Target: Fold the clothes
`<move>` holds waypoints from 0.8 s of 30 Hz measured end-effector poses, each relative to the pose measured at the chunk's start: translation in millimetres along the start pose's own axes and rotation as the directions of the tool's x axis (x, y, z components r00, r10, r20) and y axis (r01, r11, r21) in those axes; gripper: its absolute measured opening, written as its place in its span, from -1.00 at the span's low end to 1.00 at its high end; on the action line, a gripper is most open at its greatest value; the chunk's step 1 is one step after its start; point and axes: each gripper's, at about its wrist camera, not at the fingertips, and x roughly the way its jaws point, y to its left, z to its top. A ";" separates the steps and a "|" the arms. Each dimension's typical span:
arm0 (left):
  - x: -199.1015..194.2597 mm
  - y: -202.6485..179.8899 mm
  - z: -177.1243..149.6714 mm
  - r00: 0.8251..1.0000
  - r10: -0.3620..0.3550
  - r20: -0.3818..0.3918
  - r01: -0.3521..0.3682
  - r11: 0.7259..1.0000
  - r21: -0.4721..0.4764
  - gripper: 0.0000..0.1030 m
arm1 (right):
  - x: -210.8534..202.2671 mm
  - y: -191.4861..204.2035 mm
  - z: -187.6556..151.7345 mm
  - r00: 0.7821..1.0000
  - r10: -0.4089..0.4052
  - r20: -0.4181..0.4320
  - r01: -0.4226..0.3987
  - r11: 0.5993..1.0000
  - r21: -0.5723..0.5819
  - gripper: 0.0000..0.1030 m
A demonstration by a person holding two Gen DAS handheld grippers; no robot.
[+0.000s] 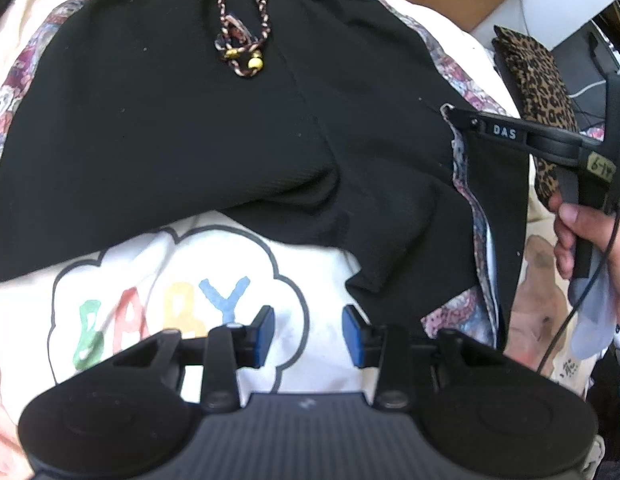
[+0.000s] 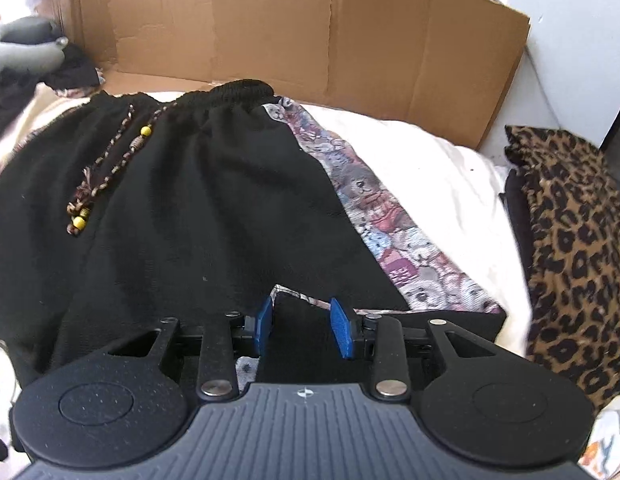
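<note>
Black shorts lie flat, waistband far, legs running toward me. Right tongs look pinched on the right leg's hem corner, lifting it, fold would go leftward. Left tongs hang open, empty, just short of the hem.

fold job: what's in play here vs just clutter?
In play:
- black pants, drawstring on top
- right hand-held gripper, holding a pant-leg hem lifted over the pants
- left hand-held gripper, open, over the white printed cloth

Clutter:
- leopard-print fabric
- cardboard box
- grey item, far left
</note>
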 end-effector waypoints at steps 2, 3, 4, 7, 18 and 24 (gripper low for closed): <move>0.0 0.8 -0.7 1.000 -0.004 0.001 0.004 1.000 -0.001 -0.22 | 0.0 -1.1 -0.4 1.000 -0.020 -0.004 0.020 1.000 -0.003 -0.27; -0.1 1.2 -1.2 1.000 -0.005 0.000 0.005 1.000 -0.002 -0.22 | 0.9 -1.2 -0.4 1.000 -0.022 -0.008 0.022 1.000 -0.002 -0.27; -0.1 1.5 -1.8 1.000 -0.006 -0.001 0.006 1.000 -0.004 -0.22 | 2.1 -1.3 -0.4 1.000 -0.022 -0.013 0.022 1.000 -0.001 -0.27; -0.4 1.9 -4.0 1.000 -0.004 -0.004 0.004 1.000 0.000 -0.22 | 6.9 2.6 0.3 0.999 -0.030 -0.013 0.030 0.999 -0.021 -0.27; 2.5 -1.0 -1.0 0.999 -0.029 -0.012 0.029 1.000 -0.003 -0.22 | 14.9 -6.5 -2.9 0.998 -0.062 -0.022 0.062 0.998 0.002 -0.44; 6.9 -14.8 -0.1 0.996 -0.086 -0.031 0.086 0.996 0.008 -0.22 | 8.4 -16.8 -2.5 1.000 -0.011 -0.015 0.011 1.000 0.021 -0.94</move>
